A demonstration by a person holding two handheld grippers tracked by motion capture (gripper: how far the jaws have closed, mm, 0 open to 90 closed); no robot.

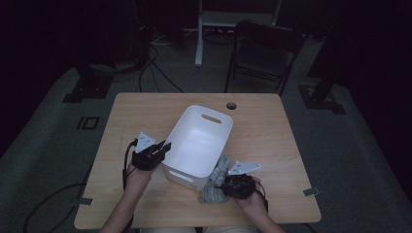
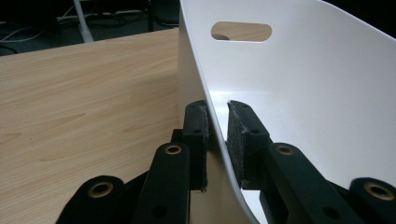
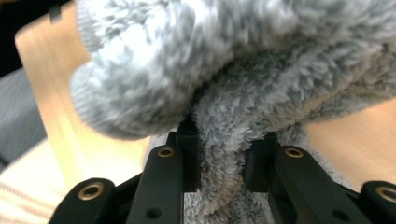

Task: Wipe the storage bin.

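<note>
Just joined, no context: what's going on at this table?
A person works with a gripper in each hand at a wooden table. The left gripper is clamped on the side wall of a white plastic bin, steadying it. The right gripper pinches a fluffy grey cloth lying on the table beside the bin.

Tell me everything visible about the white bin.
The white bin is smooth plastic, rectangular with rounded corners, open-topped and empty, with slot handles in its end walls. It stands upright mid-table, skewed to the table's edges. The left tongs pinch its side wall; a fluffy grey cloth lies against its near right corner.
</note>
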